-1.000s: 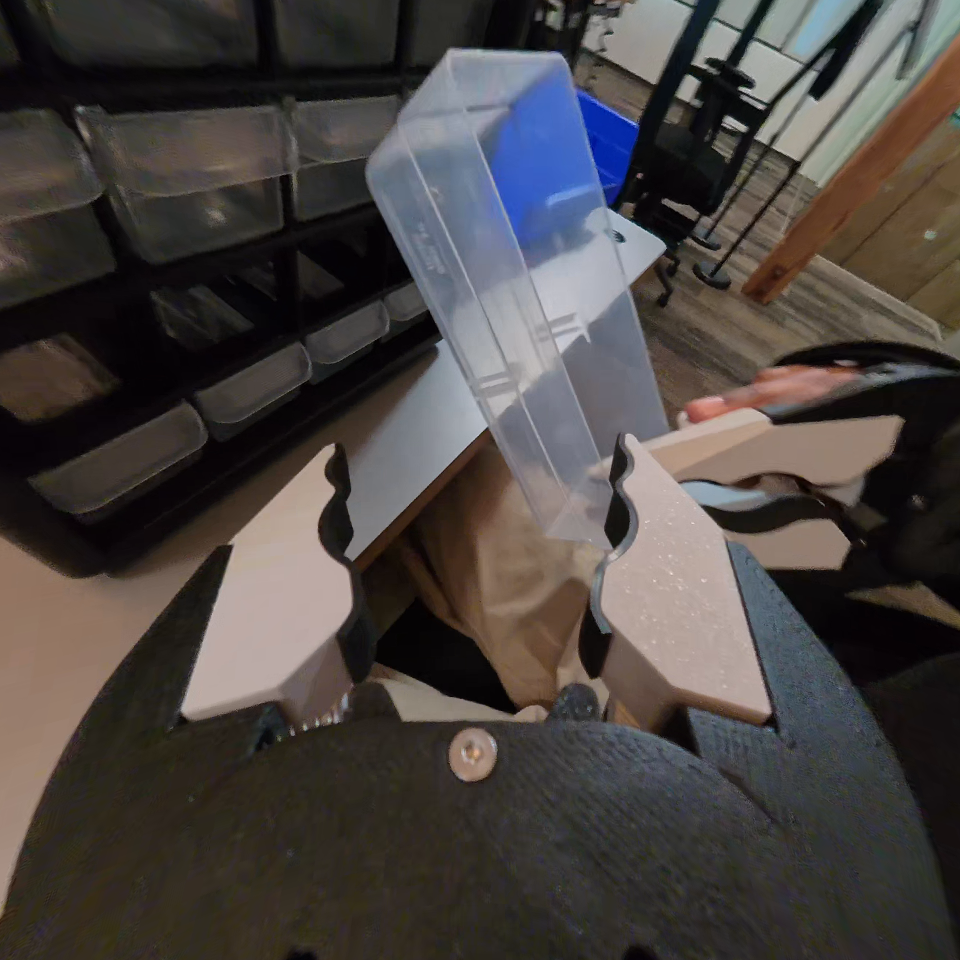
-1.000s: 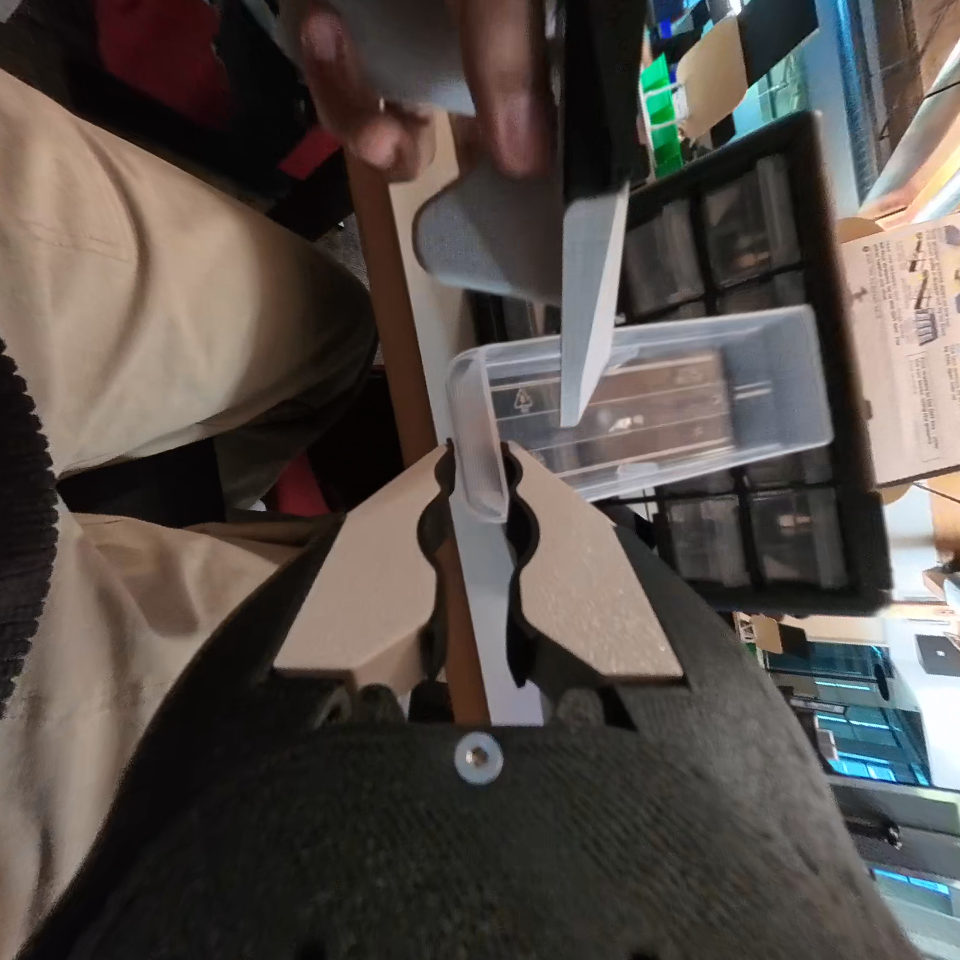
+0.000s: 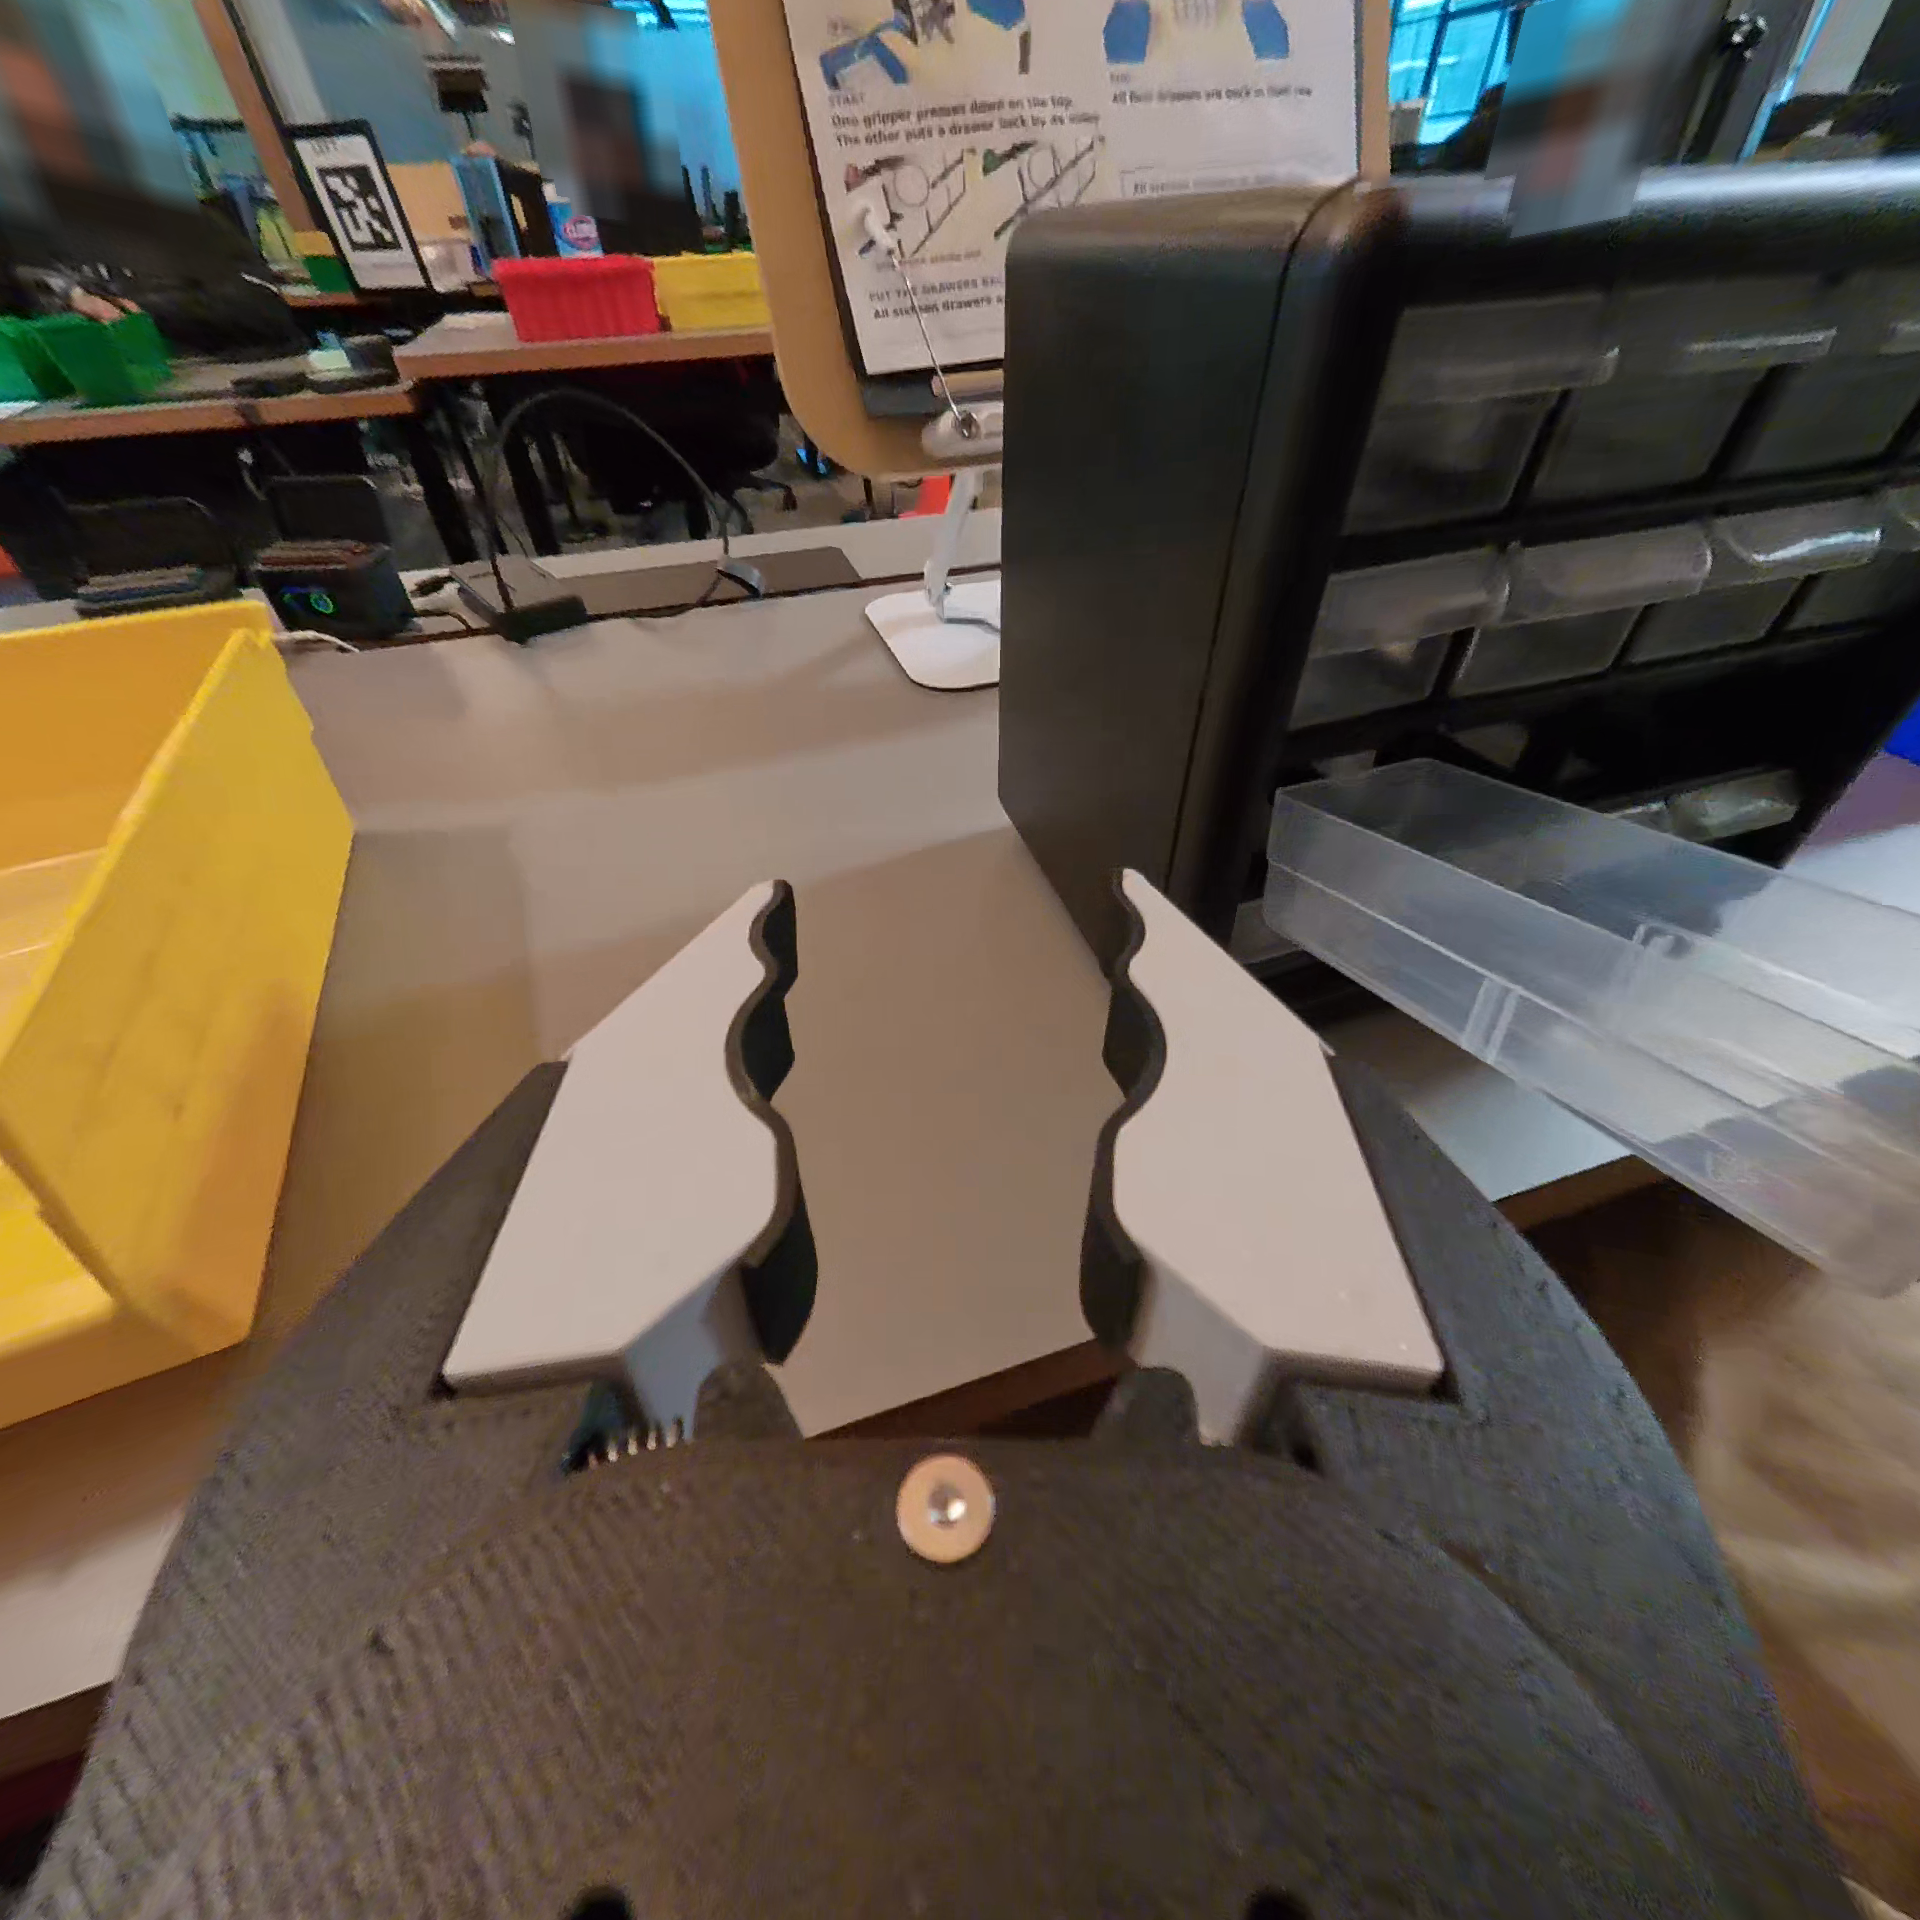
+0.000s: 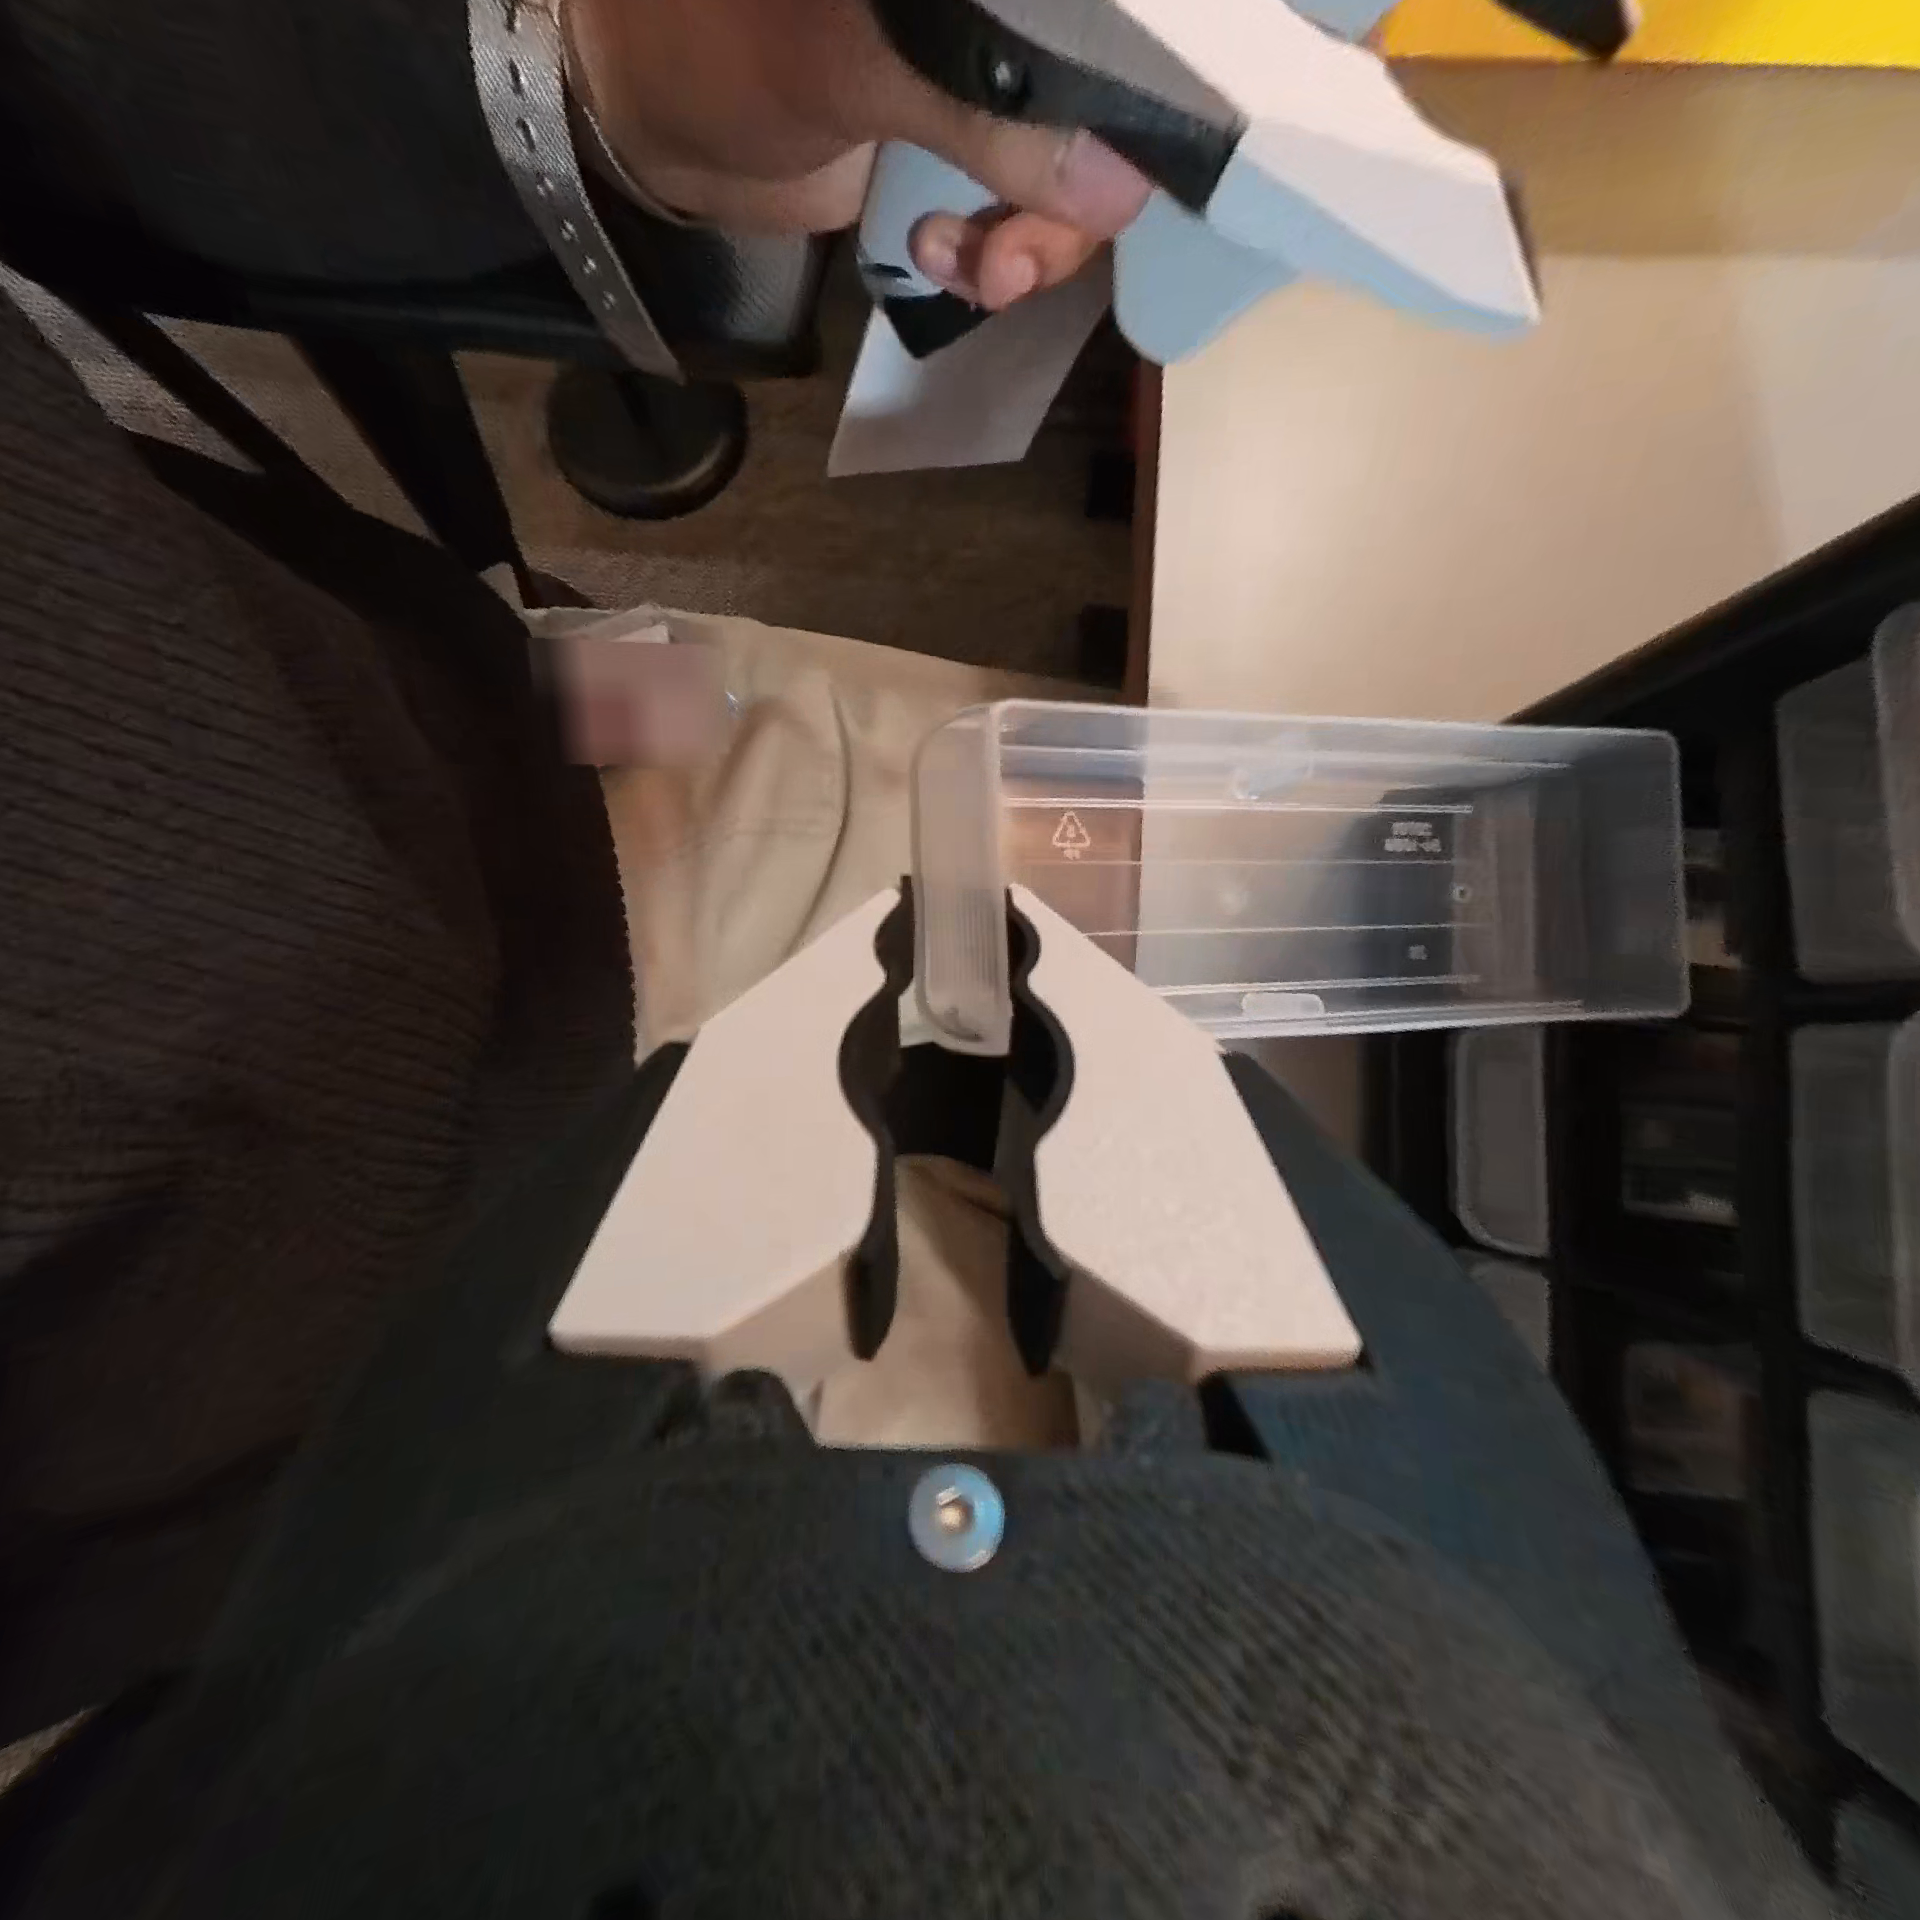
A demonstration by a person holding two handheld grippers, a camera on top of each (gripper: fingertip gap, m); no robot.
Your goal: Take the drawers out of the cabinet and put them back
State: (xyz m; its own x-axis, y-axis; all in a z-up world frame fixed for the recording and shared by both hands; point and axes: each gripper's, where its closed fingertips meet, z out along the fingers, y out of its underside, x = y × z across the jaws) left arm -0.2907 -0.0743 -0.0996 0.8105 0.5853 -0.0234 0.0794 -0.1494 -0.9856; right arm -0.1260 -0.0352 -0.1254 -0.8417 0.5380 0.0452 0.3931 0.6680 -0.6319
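Note:
My right gripper (image 4: 958,894) is shut on the front handle of a clear plastic drawer (image 4: 1340,883) and holds it in the air, its far end toward the black cabinet (image 4: 1714,1143). The same drawer (image 3: 1590,997) shows at the right of the left wrist view, in front of the cabinet's (image 3: 1122,540) lower rows. My left gripper (image 3: 951,894) is open and empty above the table (image 3: 644,748), just left of the cabinet's side wall. The left gripper (image 4: 1340,187) also shows at the top of the right wrist view, held by a hand.
A yellow bin (image 3: 135,935) stands on the table at the left. A white stand (image 3: 935,634) with an instruction board (image 3: 1039,177) is behind the cabinet. The cabinet holds several clear drawers (image 3: 1496,416). The table's front edge (image 3: 1558,1195) runs under the held drawer.
My left gripper has swung left, away from the drawer, and now faces the table beside the cabinet. My right gripper still holds the drawer, which now lies closer to the cabinet front.

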